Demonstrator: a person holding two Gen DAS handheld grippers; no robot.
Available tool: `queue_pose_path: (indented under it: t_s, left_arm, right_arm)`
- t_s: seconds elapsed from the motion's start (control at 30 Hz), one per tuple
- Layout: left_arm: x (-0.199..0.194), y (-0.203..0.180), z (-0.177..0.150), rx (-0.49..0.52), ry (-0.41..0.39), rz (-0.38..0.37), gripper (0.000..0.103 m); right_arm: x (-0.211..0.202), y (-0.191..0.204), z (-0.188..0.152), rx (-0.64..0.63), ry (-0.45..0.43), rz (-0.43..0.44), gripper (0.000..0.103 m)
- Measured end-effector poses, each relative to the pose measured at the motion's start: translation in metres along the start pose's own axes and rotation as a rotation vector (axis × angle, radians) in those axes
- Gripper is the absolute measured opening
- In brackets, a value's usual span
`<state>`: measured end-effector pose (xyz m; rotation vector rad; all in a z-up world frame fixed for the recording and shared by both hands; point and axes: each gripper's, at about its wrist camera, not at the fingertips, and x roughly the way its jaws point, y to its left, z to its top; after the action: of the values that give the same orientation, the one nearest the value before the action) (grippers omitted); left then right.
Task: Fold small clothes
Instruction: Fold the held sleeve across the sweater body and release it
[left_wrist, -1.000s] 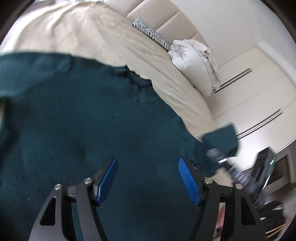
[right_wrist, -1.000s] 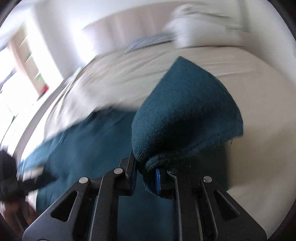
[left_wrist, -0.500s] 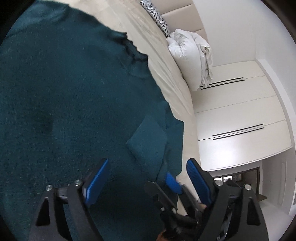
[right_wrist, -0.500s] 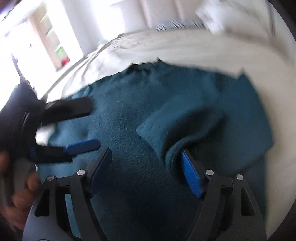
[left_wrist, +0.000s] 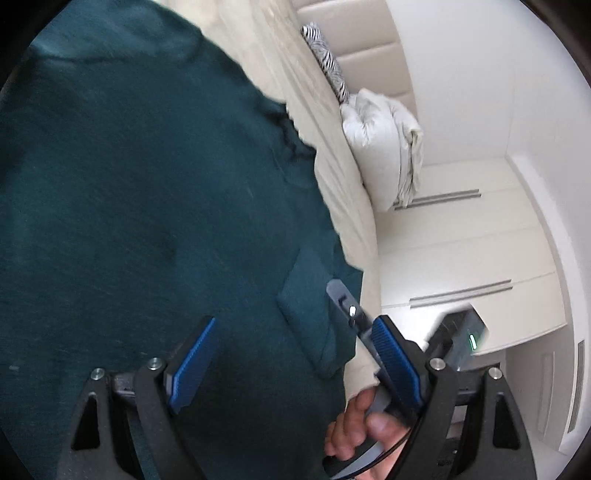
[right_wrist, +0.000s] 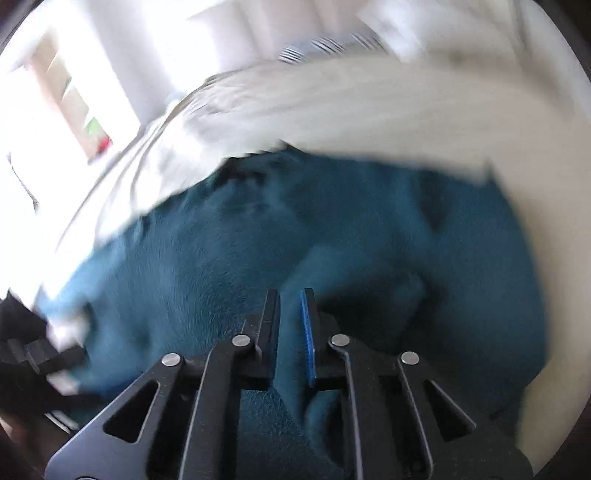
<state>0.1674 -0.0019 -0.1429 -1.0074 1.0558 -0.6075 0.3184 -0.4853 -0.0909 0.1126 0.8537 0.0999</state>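
I see a dark teal sweater (left_wrist: 147, 203) on a cream bedspread (left_wrist: 343, 192), a zebra-striped black-and-white pillow (left_wrist: 327, 62) at one o'clock, white bedding (left_wrist: 380, 147), blue gripper pads (left_wrist: 192, 365).

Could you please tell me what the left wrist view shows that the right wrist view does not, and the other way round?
Only the left wrist view shows the open left tool, a hand gripping the other tool's handle, the white duvet bundle and the wardrobe doors. Only the right wrist view shows the shut right tool and a bright window. Both show the dark teal sweater with a sleeve folded over it, the beige bed and the zebra-print pillow.
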Motion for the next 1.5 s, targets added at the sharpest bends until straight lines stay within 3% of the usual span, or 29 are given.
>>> queue_pose_path:
  t_s: [0.07,0.17,0.27,0.33,0.37,0.4,0.43,0.47,0.53,0.63,0.67,0.7,0.77,0.87,0.93,1.03,1.13,1.2,1.23,1.3,1.4,1.5]
  left_arm:
    - [-0.01,0.004,0.004,-0.021,-0.029,-0.01,0.086]
    - [-0.018,0.007,0.006,-0.025,-0.039,-0.011,0.086]
    - [-0.015,0.004,0.005,-0.007,-0.021,-0.001,0.086]
    - [-0.012,0.002,0.005,0.002,-0.018,0.001,0.086]
    - [-0.012,0.002,0.004,0.006,-0.017,-0.002,0.086]
    - [-0.012,0.0,0.004,0.011,-0.015,-0.001,0.086]
    - [-0.011,0.0,0.003,0.018,-0.013,0.0,0.086]
    - [-0.008,-0.003,0.002,0.026,-0.009,0.001,0.087]
    - [-0.005,-0.004,0.001,0.035,-0.003,0.003,0.088]
    - [0.001,-0.006,-0.002,0.045,0.013,0.009,0.089]
    - [0.004,-0.006,-0.004,0.046,0.022,0.007,0.089]
    - [0.006,-0.006,-0.005,0.048,0.028,0.006,0.089]
    - [0.01,-0.007,-0.007,0.059,0.041,0.012,0.089]
    - [0.013,-0.007,-0.01,0.064,0.053,0.015,0.089]
    - [0.012,-0.006,-0.009,0.059,0.054,0.015,0.089]
    - [0.007,-0.002,-0.004,0.043,0.037,0.008,0.089]
    - [0.001,0.007,0.0,0.007,0.024,-0.009,0.089]
    - [-0.002,0.012,0.001,-0.013,0.024,-0.018,0.089]
    - [-0.003,0.014,0.001,-0.023,0.029,-0.027,0.089]
    - [-0.003,0.015,0.0,-0.034,0.038,-0.041,0.092]
    - [0.003,0.011,-0.002,-0.024,0.08,-0.019,0.093]
    - [0.013,0.007,-0.008,-0.026,0.134,0.022,0.093]
  right_arm:
    - [-0.001,0.048,-0.008,-0.297,-0.038,-0.048,0.011]
    - [-0.001,0.084,-0.029,-0.486,-0.022,0.028,0.011]
    - [-0.004,0.084,-0.039,-0.467,-0.01,0.105,0.011]
    - [-0.006,0.069,-0.041,-0.366,-0.015,0.148,0.014]
    - [-0.007,0.047,-0.031,-0.256,-0.025,0.164,0.024]
    - [-0.011,0.037,-0.042,-0.187,-0.033,0.162,0.047]
    - [-0.016,0.028,-0.052,-0.121,-0.041,0.144,0.064]
    - [-0.017,0.008,-0.045,-0.038,-0.062,0.114,0.085]
    - [-0.015,-0.018,-0.041,0.088,-0.099,0.087,0.086]
    - [0.01,-0.061,-0.035,0.293,-0.011,0.119,0.082]
    - [0.022,-0.073,-0.034,0.361,0.029,0.139,0.074]
    - [0.033,-0.081,-0.035,0.408,0.066,0.157,0.058]
    - [0.056,-0.091,-0.036,0.461,0.128,0.179,0.049]
    - [0.072,-0.092,-0.031,0.455,0.126,0.189,0.023]
    - [0.078,-0.084,-0.022,0.417,0.118,0.171,0.02]
    - [0.049,-0.04,-0.018,0.176,0.009,0.156,0.019]
    - [0.024,0.028,-0.034,-0.204,-0.082,0.157,0.021]
    - [0.016,0.053,-0.051,-0.342,-0.079,0.146,0.031]
    - [0.016,0.059,-0.058,-0.372,-0.059,0.146,0.036]
    - [0.011,0.06,-0.072,-0.352,-0.04,0.181,0.065]
    - [-0.01,0.05,-0.085,-0.27,-0.075,0.23,0.068]
    - [-0.015,0.035,-0.093,-0.166,-0.045,0.227,0.068]
